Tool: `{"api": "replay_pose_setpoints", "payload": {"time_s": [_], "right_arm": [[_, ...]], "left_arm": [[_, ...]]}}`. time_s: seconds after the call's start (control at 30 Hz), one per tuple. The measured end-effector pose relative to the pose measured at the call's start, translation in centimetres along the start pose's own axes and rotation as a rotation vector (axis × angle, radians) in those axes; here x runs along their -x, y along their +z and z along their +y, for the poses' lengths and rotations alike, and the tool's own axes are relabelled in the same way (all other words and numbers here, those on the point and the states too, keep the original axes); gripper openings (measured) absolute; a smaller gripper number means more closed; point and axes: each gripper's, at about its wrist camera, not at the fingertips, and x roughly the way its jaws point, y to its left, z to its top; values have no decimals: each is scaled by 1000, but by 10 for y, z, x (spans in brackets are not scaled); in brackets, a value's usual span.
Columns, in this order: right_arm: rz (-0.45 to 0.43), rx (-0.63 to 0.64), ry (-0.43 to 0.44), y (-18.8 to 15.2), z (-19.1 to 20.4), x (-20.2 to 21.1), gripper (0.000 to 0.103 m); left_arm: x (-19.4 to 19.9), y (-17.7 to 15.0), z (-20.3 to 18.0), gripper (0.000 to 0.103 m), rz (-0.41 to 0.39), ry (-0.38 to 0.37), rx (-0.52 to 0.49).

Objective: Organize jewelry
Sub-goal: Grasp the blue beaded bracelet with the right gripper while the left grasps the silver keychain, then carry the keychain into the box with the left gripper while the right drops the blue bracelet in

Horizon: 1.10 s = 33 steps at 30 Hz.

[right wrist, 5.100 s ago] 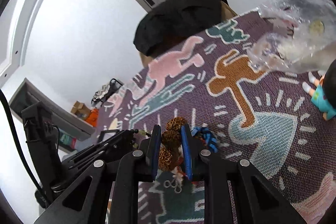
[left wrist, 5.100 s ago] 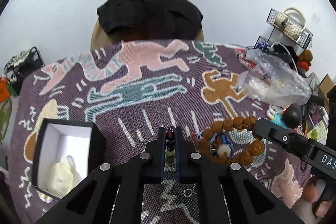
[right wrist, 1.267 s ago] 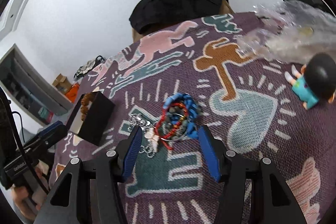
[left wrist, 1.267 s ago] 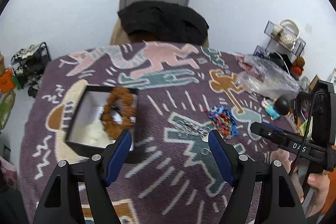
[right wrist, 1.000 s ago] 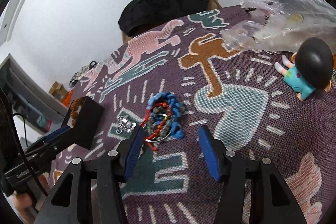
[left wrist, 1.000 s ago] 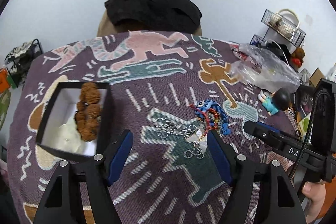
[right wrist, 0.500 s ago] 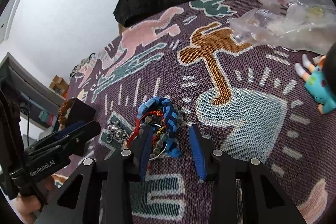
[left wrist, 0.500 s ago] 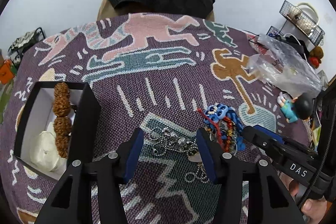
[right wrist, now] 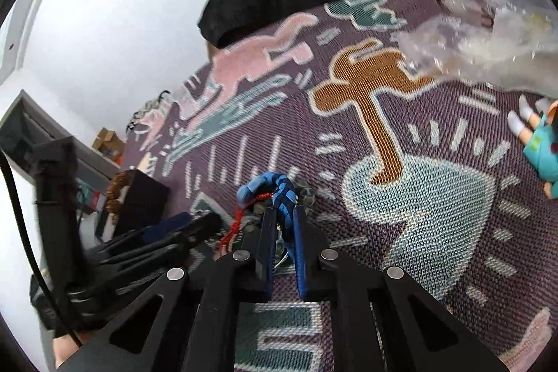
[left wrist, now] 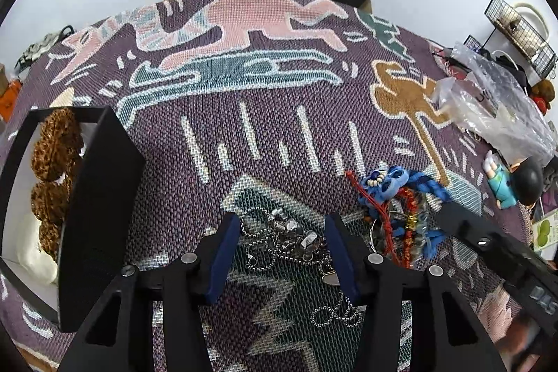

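Left gripper (left wrist: 282, 232) is held wide open, straddling the silver chain (left wrist: 289, 239) on the tabletop (left wrist: 279, 128); nothing gripped. Right gripper (right wrist: 283, 225) is nearly closed, pinching the blue braided bracelet (right wrist: 279, 194) in the bracelet pile (left wrist: 401, 215). Brown bead bracelet (left wrist: 52, 162) sits in the black box (left wrist: 101, 197).

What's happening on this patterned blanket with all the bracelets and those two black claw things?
A person is sorting jewelry with two handheld grippers. The left gripper is open, its fingers either side of a silver chain on the blanket. The right gripper has closed on a blue braided bracelet in a tangle of beaded ones. A brown bead bracelet sits in the black box at left.
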Motion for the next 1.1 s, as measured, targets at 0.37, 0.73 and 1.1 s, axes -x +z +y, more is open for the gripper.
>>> {"api": "replay_pose_setpoints", "payload": {"time_s": [0.37, 0.73, 1.1], "right_arm": [[-71, 41, 17, 9, 14, 36, 10], [-114, 97, 90, 17, 36, 69, 10], [-111, 169, 105, 21, 75, 72, 10]], "left_arm": [[9, -1, 7, 17, -24, -15, -5], [76, 11, 4, 16, -166, -50, -56], [142, 16, 7, 16, -283, -109, -77]]}}
